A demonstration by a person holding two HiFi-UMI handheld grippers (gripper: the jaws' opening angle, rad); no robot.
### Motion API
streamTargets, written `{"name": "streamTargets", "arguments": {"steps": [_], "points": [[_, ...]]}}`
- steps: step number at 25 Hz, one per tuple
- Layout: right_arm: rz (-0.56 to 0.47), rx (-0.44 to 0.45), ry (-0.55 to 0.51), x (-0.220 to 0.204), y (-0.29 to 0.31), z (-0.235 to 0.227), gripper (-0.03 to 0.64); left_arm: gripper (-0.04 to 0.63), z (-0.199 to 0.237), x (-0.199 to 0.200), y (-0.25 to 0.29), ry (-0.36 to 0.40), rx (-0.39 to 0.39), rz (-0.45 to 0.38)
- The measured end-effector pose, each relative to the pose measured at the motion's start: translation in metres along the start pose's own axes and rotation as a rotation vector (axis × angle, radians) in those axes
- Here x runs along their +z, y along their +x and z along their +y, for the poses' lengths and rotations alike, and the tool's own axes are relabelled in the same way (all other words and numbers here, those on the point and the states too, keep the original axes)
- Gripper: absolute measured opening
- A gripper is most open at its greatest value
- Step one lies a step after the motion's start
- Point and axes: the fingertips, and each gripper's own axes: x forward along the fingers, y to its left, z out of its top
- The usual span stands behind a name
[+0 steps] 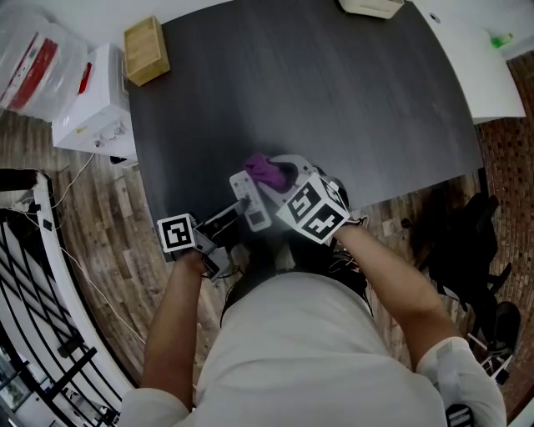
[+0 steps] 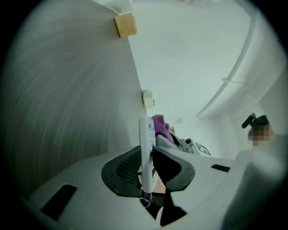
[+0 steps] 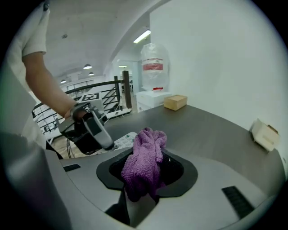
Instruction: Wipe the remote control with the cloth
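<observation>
A white remote control (image 1: 250, 200) is held above the near edge of the dark table, clamped edge-on between the jaws of my left gripper (image 2: 148, 164), which is shut on it. The remote (image 2: 146, 148) sticks out past the jaws. My right gripper (image 3: 146, 173) is shut on a bunched purple cloth (image 3: 144, 159). In the head view the cloth (image 1: 265, 170) sits at the far end of the remote, touching or just over it. From the right gripper view, the left gripper (image 3: 90, 128) and part of the remote (image 3: 123, 140) lie just left of the cloth.
On the dark table (image 1: 334, 108) a wooden block (image 1: 147, 50) stands at the far left corner and a pale box (image 1: 371, 7) at the far edge. White boxes and a plastic bag (image 1: 50, 75) sit left of the table. A black railing (image 1: 33, 283) runs along the left.
</observation>
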Motion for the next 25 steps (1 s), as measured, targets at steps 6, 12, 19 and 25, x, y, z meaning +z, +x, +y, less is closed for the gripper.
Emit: {"name": "streamTargets", "arguments": {"steps": [6, 12, 19, 25], "points": [[0.013, 0.066, -0.063, 0.000, -0.004, 0.025, 0.146, 0.083, 0.001, 0.021, -0.009, -0.029, 0.009, -0.092], [0.074, 0.154, -0.083, -0.027, -0.011, 0.065, 0.146, 0.081, 0.022, 0.033, -0.015, -0.023, 0.121, -0.177], [0.139, 0.287, -0.066, -0.061, -0.012, 0.115, 0.146, 0.080, 0.063, 0.032, -0.021, 0.245, 0.479, 0.020], [0.137, 0.207, 0.029, -0.066, -0.015, 0.088, 0.146, 0.081, 0.071, 0.039, -0.022, 0.397, 0.621, 0.128]]}}
